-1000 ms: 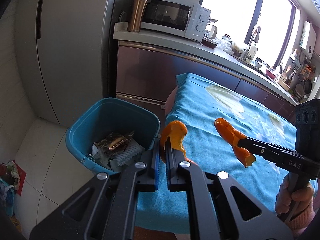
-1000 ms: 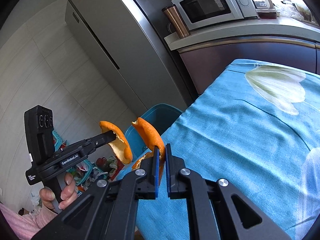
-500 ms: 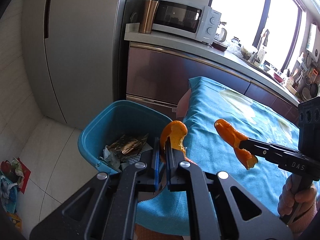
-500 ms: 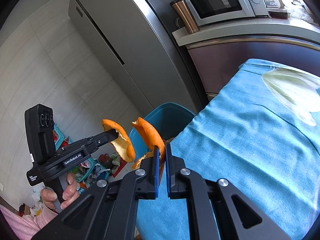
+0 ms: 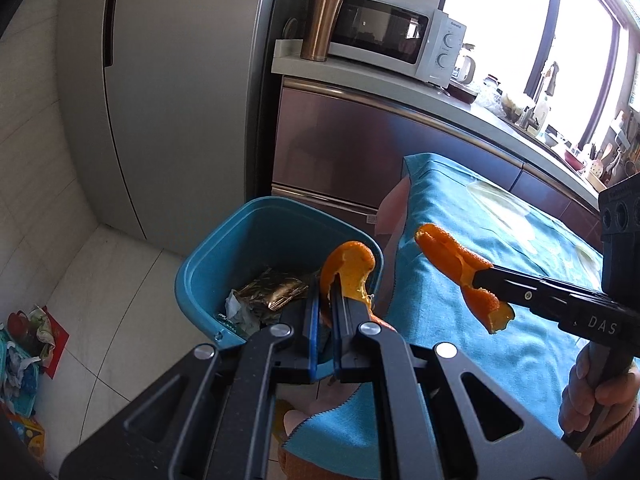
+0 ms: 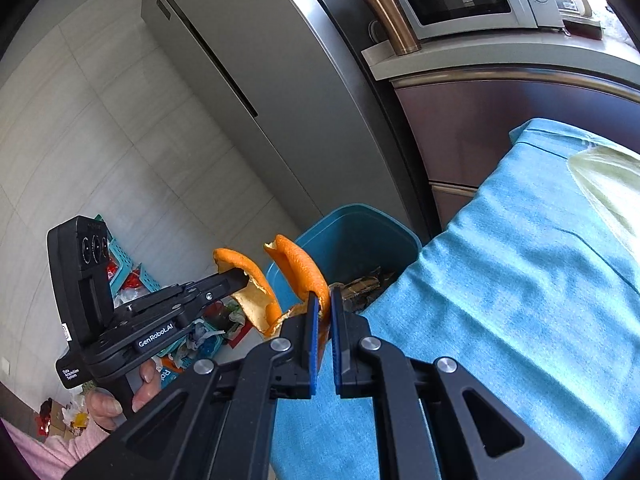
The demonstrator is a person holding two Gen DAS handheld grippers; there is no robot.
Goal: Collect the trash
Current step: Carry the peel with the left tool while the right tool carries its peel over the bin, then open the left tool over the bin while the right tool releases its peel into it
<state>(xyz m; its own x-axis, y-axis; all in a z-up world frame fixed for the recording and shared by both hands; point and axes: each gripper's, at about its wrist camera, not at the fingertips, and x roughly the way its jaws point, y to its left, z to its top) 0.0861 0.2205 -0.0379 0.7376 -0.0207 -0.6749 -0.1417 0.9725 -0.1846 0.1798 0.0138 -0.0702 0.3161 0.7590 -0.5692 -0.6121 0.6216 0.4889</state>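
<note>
My left gripper (image 5: 327,300) is shut on a curled piece of orange peel (image 5: 352,270), held over the near right rim of the blue trash bin (image 5: 208,256). The bin holds a gold wrapper (image 5: 272,288) and crumpled paper. To the right, over the blue tablecloth (image 5: 520,344), my right gripper (image 5: 478,280) is shut on a second orange peel (image 5: 452,254). In the right wrist view that gripper (image 6: 325,300) pinches its peel (image 6: 300,268) beside the bin (image 6: 360,236), and the left gripper (image 6: 240,278) with its peel (image 6: 256,292) is just to the left.
A grey fridge (image 5: 168,92) stands behind the bin. The kitchen counter (image 5: 400,84) carries a microwave (image 5: 396,32) and a copper tumbler (image 5: 322,24). Baskets and clutter (image 5: 20,344) lie on the tiled floor at the left. A hand (image 5: 596,392) grips the right handle.
Both grippers have moved left toward the bin with their peels still pinched. The bin now sits closer and more central in both views.
</note>
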